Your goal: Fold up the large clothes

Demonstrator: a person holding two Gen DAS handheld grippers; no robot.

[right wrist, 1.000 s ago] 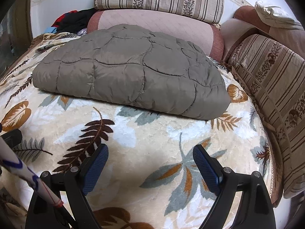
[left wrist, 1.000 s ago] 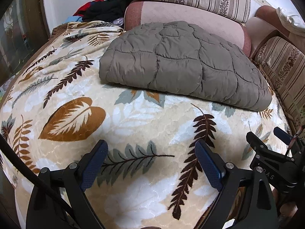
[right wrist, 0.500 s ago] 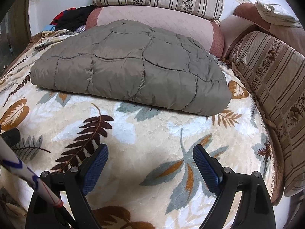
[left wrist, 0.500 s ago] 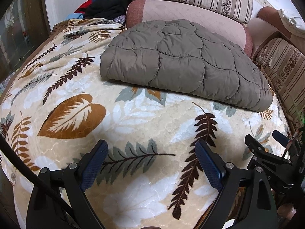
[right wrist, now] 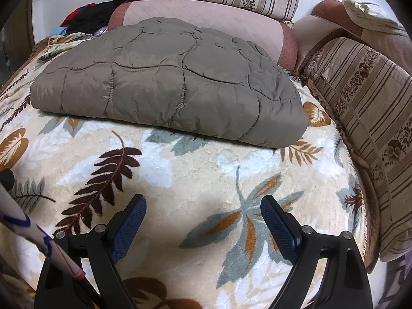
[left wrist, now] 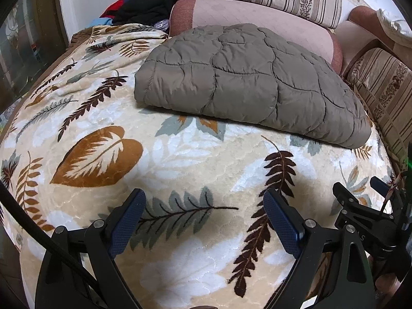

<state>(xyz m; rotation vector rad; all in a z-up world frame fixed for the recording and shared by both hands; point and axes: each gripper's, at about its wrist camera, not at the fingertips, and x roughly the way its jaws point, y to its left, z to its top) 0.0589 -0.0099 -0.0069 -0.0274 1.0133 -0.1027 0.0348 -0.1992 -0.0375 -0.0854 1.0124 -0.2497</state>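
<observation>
Partial white letters "AS" on the black body of the right gripper (left wrist: 360,195), nothing else legible

Leaf-patterned blanket (left wrist: 180,154), striped cushions (right wrist: 360,108), pink bolster (left wrist: 257,13), dark clothes pile (left wrist: 144,10) behind.

folded olive quilted jacket (right wrist: 164,77) on leaf-print blanket (right wrist: 195,177), right claw (right wrist: 203,221) spread wide, empty

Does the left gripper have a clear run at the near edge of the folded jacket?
Probably yes: the left gripper is open and only bare leaf-print blanket lies between it and the quilted jacket.
</observation>
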